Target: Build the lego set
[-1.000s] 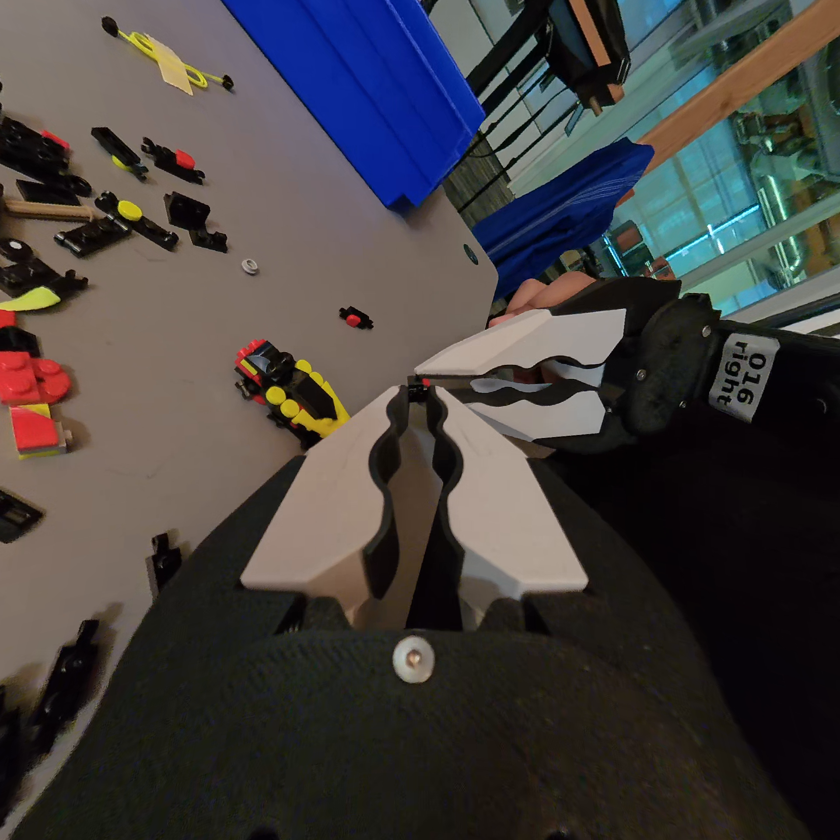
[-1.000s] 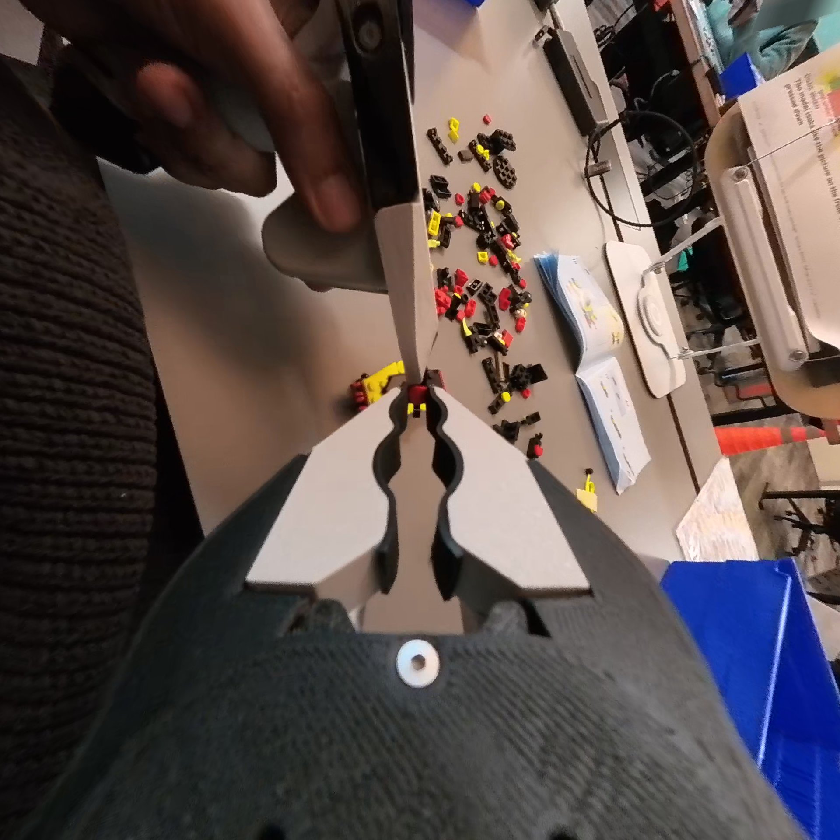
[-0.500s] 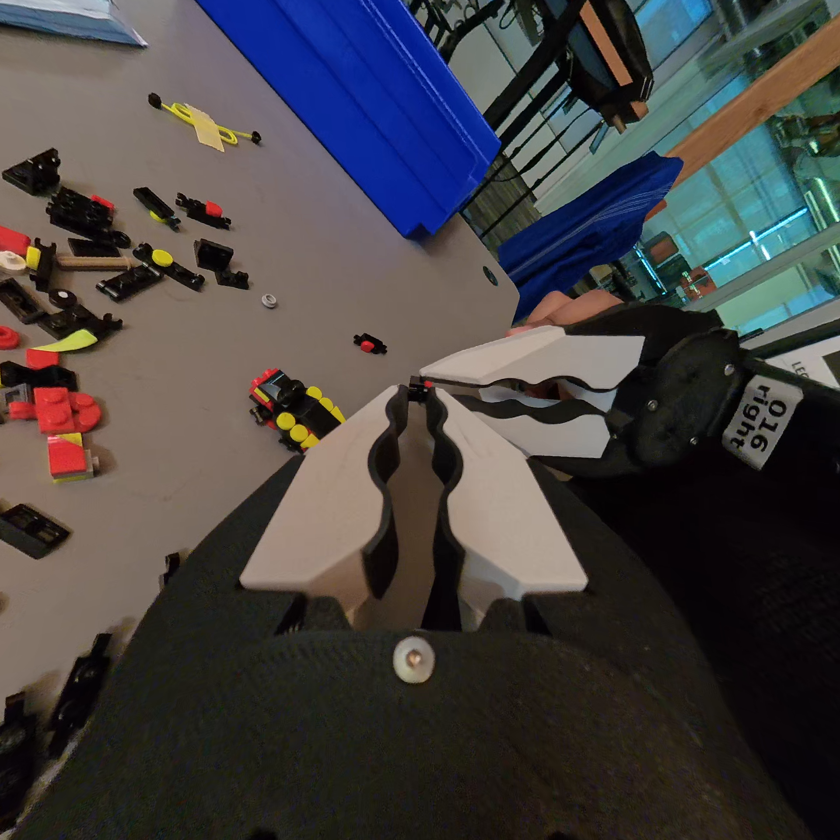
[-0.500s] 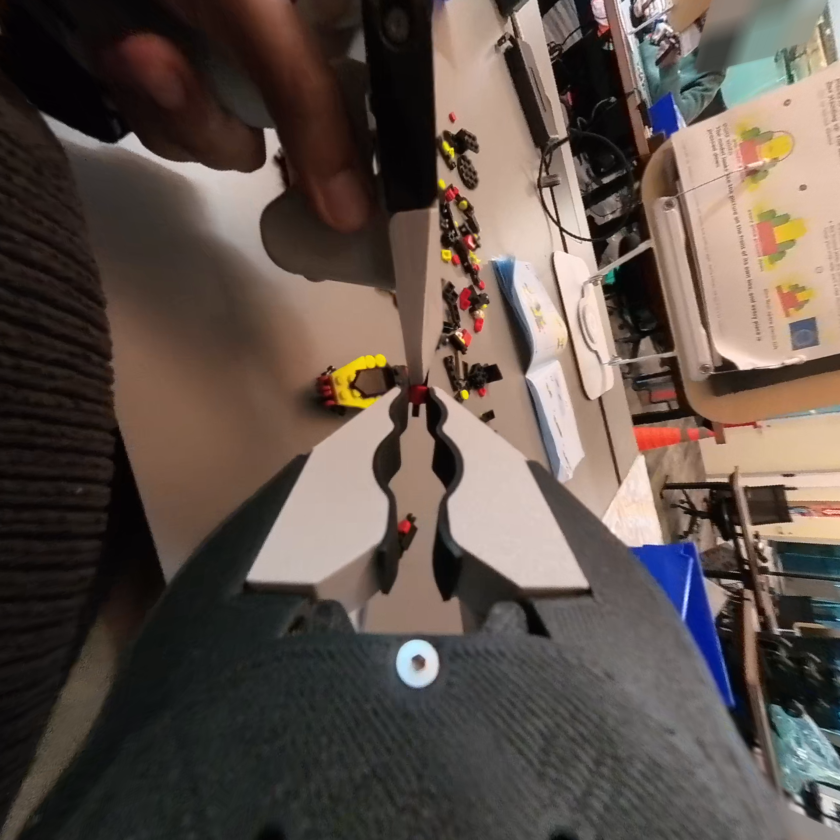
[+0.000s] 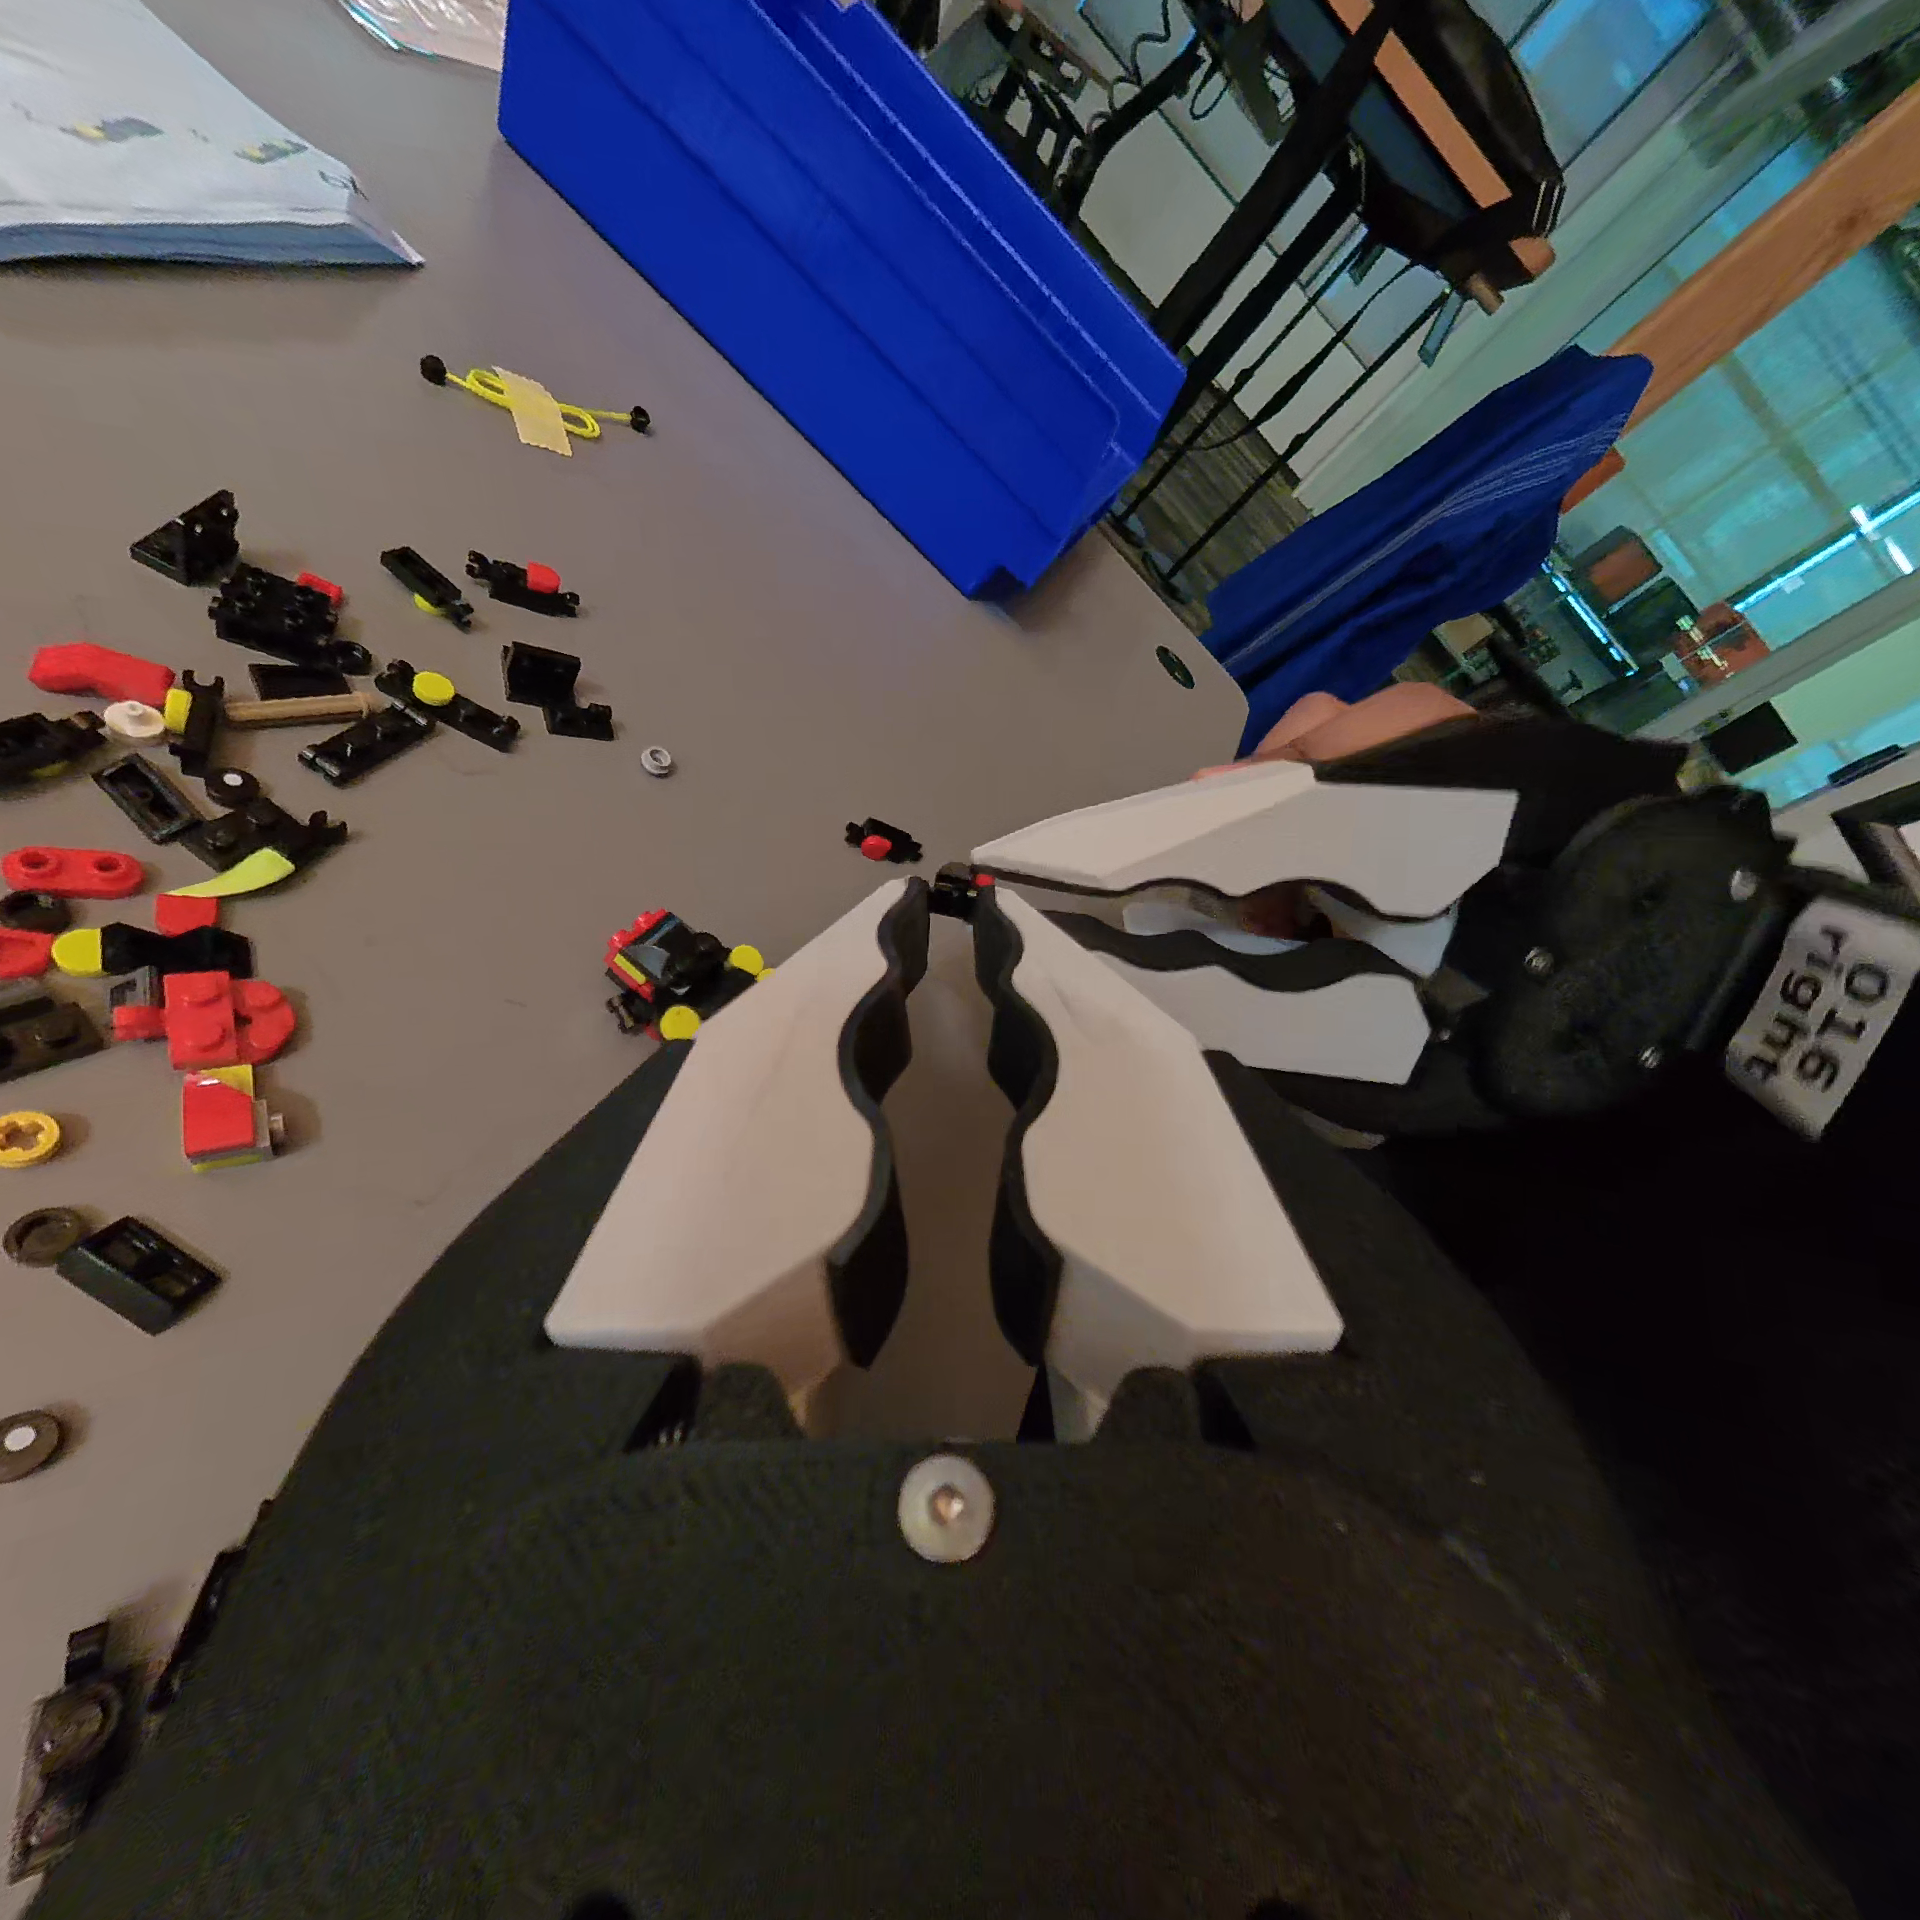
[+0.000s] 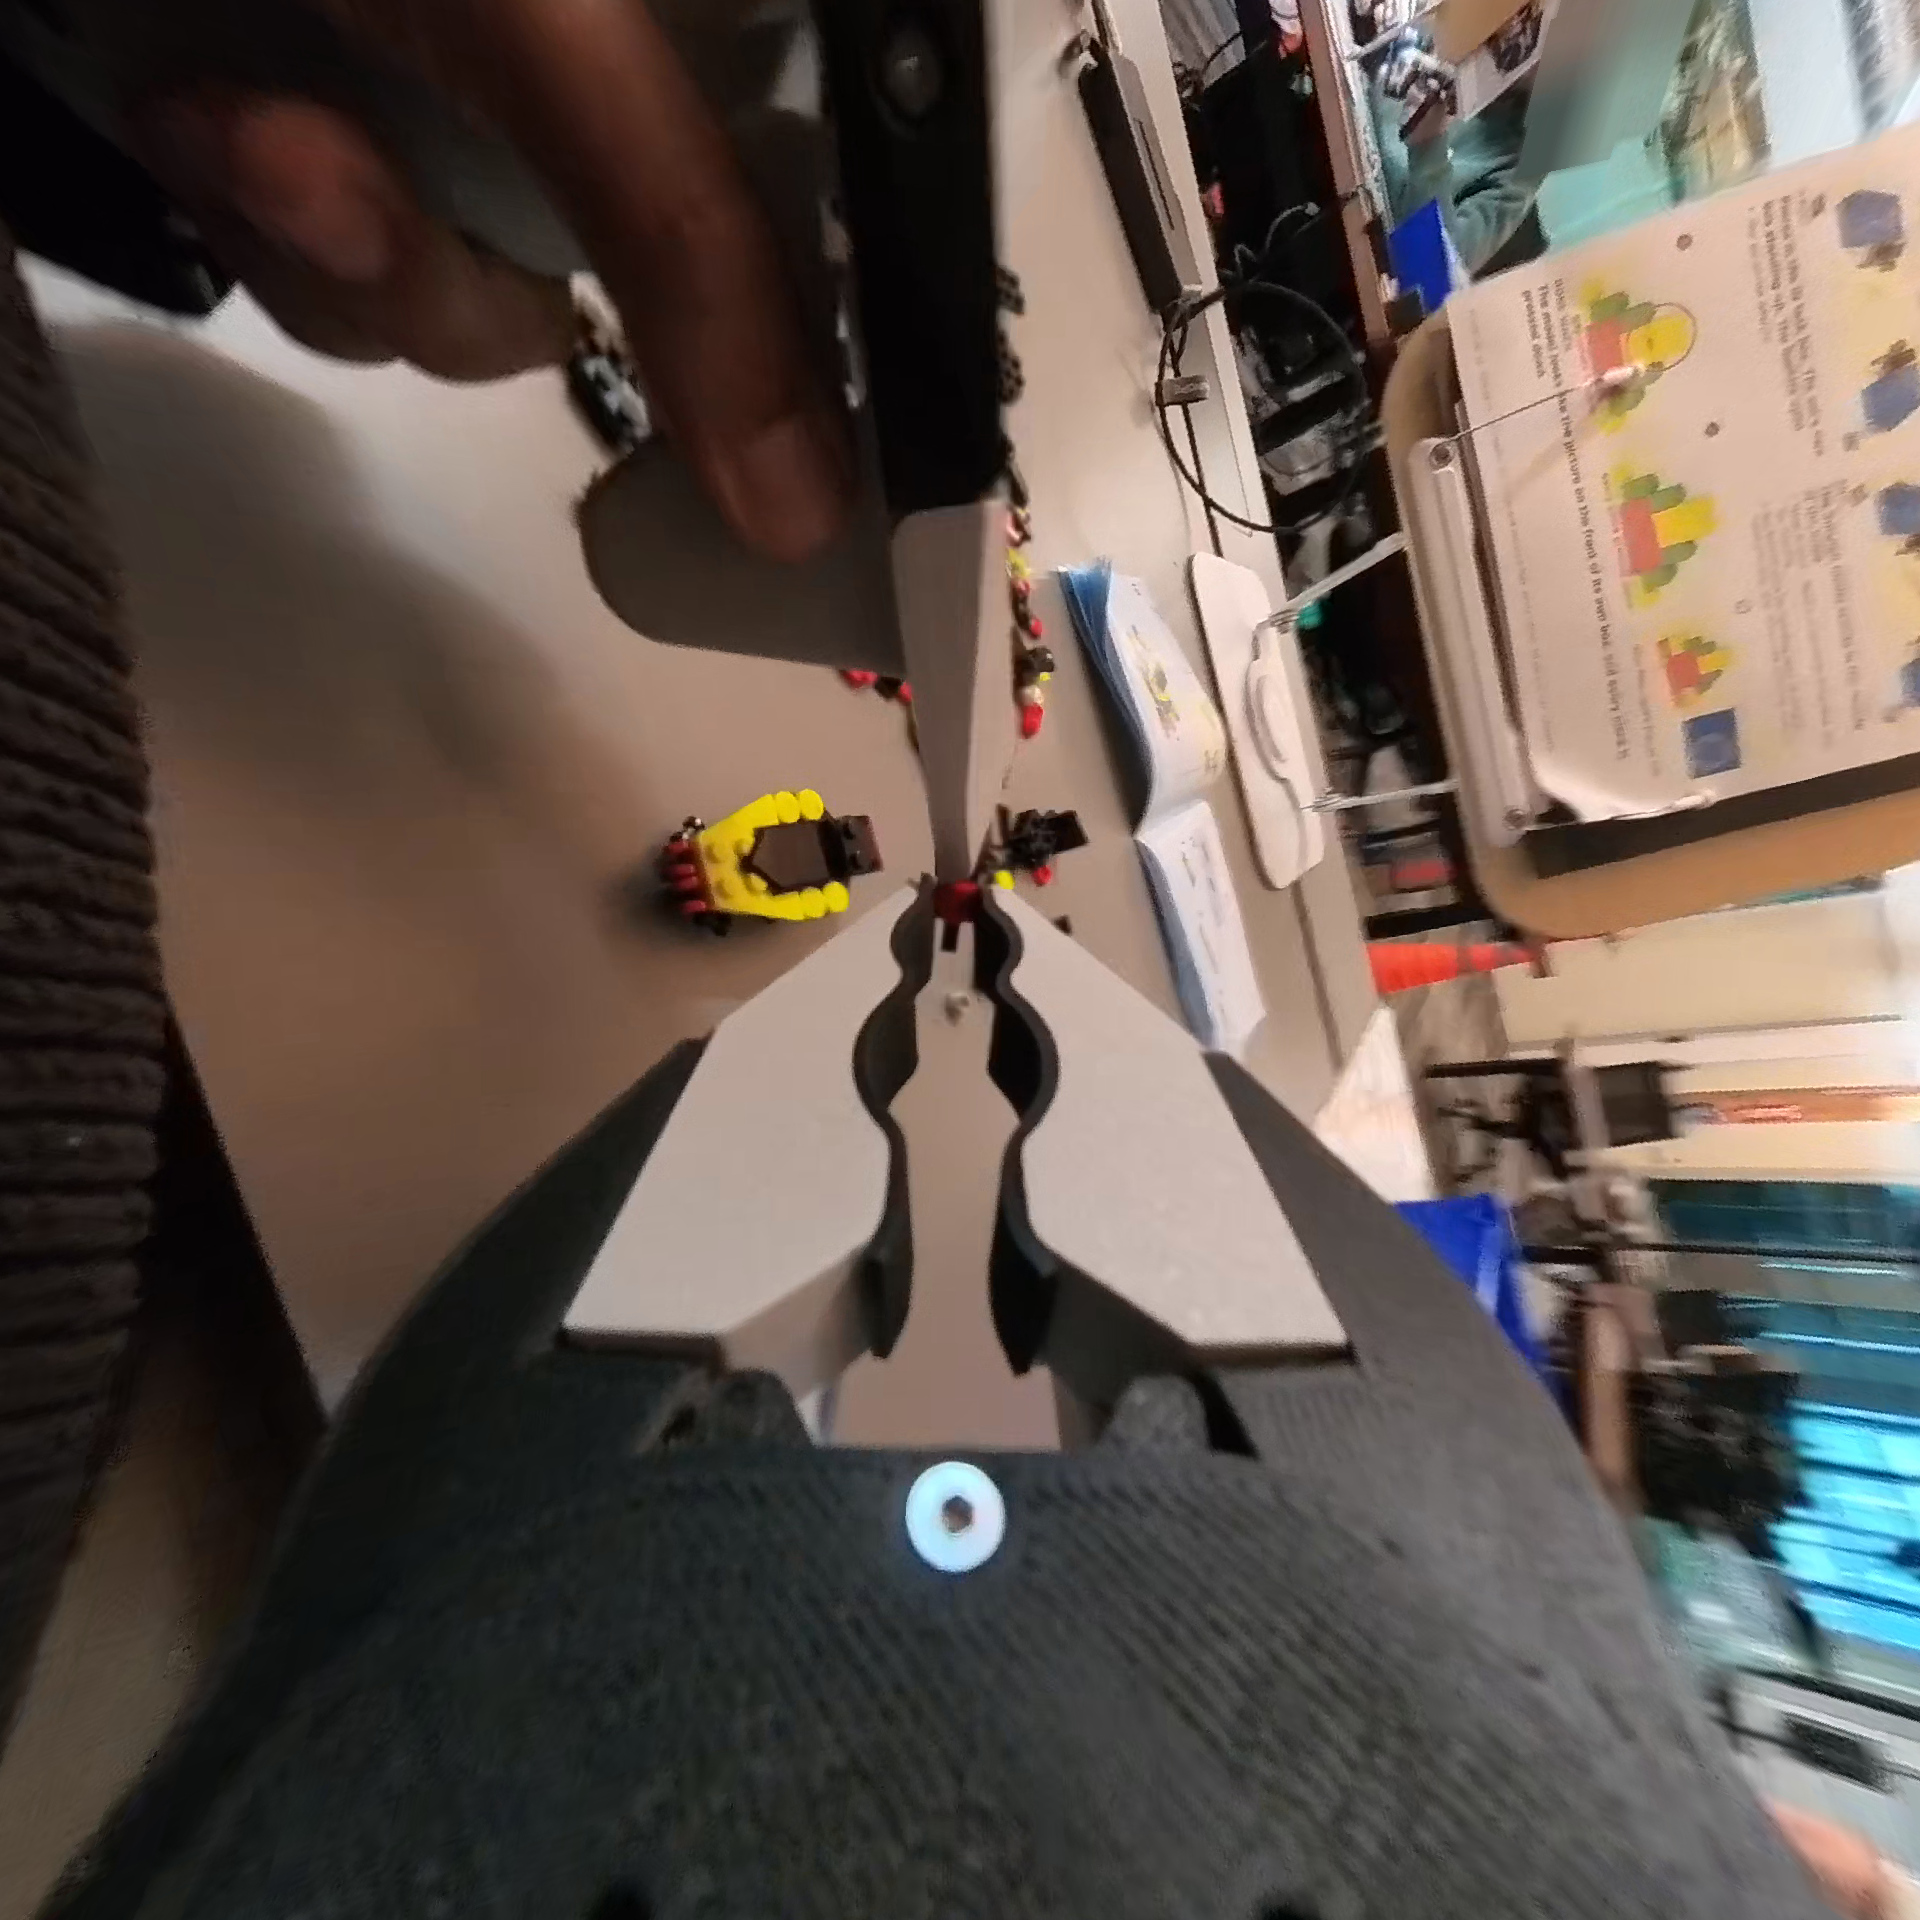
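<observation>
A grey table [image 5: 727, 644] fills the left of the left wrist view. Loose black, red and yellow bricks [image 5: 260, 727] scatter at mid-left, a small yellow-studded model [image 5: 675, 971] sits centre, a blue bin [image 5: 831, 260] up top, an open booklet [image 5: 156, 177] upper left.

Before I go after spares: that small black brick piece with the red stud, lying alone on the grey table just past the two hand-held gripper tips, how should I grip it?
Grip the black-and-red piece across its narrow middle, at the red stud, coming down from above. It lies flat on the table with open space all round.
</observation>
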The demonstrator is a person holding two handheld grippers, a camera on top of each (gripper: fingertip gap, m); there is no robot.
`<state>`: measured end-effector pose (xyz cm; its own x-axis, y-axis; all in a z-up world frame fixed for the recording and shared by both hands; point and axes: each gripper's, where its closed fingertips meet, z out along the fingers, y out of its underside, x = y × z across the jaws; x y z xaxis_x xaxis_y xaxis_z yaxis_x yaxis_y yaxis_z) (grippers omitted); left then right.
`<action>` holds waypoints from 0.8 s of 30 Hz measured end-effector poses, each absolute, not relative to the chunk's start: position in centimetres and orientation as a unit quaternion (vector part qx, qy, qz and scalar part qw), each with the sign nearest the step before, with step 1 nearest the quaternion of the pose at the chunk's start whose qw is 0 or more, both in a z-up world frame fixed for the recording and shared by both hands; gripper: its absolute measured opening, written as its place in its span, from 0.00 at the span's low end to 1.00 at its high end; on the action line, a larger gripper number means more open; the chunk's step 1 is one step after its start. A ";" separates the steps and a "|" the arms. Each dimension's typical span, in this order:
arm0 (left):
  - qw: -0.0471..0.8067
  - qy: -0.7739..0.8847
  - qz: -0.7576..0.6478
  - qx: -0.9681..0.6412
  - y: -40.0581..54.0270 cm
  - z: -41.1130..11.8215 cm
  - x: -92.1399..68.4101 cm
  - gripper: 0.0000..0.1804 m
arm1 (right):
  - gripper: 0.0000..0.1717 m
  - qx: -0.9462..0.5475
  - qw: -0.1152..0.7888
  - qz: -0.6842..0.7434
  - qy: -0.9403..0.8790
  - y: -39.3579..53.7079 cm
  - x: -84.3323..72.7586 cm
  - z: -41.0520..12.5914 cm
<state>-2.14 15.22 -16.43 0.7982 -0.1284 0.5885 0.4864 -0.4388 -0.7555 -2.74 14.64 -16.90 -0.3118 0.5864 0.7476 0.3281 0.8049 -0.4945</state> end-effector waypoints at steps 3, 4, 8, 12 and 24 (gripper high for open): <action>0.528 -0.103 -0.284 -0.794 15.4 -15.9 -2.3 0.03 | 0.03 -0.351 0.475 0.214 -0.778 14.7 -2.9 -16.5; 0.531 -0.095 -0.271 -0.797 15.4 -15.9 -2.4 0.03 | 0.03 -0.362 0.469 0.226 -0.773 14.8 -2.9 -16.5; 0.534 -0.079 -0.239 -0.807 15.5 -16.1 -2.5 0.03 | 0.03 -0.349 0.484 0.193 -0.779 14.9 -3.0 -16.7; 0.532 -0.189 -0.146 -0.812 14.1 -18.1 -11.0 0.02 | 0.03 -0.274 0.526 0.197 -0.781 11.2 -2.2 -14.7; 0.550 -0.200 -0.292 -0.756 14.4 -16.2 -8.4 0.02 | 0.03 -0.437 0.440 0.322 -0.715 16.8 -2.5 -15.0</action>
